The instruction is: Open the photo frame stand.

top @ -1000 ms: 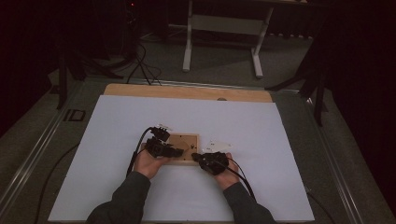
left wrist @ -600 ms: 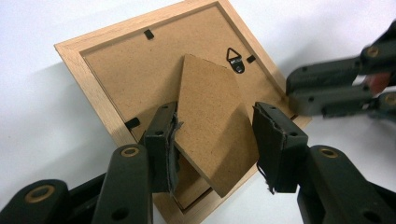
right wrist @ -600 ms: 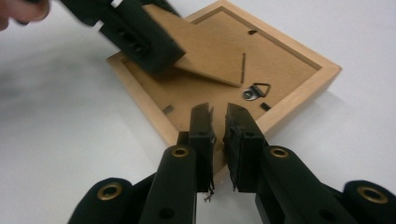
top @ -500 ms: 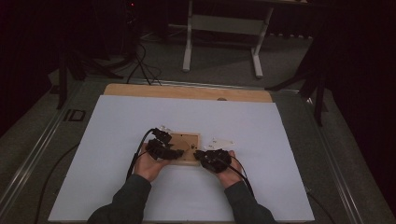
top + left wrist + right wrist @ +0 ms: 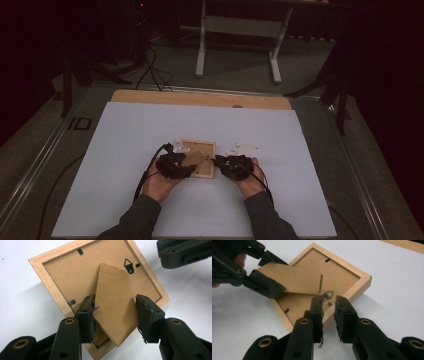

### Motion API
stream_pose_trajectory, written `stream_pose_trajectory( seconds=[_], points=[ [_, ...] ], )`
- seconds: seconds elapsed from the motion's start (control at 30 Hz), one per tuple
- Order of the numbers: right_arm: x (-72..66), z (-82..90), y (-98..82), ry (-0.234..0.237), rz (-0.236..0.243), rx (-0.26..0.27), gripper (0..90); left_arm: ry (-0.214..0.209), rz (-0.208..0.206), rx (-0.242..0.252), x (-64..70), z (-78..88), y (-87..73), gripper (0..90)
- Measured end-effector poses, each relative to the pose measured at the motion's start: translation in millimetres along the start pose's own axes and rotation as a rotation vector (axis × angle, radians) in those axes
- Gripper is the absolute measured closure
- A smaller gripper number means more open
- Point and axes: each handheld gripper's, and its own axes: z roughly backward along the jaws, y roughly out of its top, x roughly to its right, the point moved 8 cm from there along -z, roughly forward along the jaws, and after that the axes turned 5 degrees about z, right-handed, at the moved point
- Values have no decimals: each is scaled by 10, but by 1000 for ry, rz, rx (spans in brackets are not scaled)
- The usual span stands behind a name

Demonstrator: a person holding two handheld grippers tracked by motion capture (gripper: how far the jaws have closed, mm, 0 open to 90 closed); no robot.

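We grip the stand (image 5: 116,312) with our left gripper (image 5: 115,315); our right gripper (image 5: 328,312), opening, empty, sits lower right of the frame (image 5: 352,272).

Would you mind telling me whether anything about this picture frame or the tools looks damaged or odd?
The picture frame lies face down, its cardboard stand swung up between the left gripper's jaws. The jaws' black pads are frayed, with loose threads at their edges. Nothing else stands out.
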Motion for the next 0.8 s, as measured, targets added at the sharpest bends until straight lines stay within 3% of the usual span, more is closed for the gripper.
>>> stream_pose_trajectory(
  seconds=[0.3,0.7,0.73,0.8],
  points=[
    [16,-3,6,-8,0,1,723,55,-82,50,73,55,-79,532],
    [66,31,39,-30,-30,18,600,93,-121,98,122,87,-157,534],
    [64,29,42,-26,-35,19,559,106,-142,127,142,97,-181,533],
    [57,27,49,-21,-38,22,538,108,-152,135,146,102,-191,533]
  ],
)
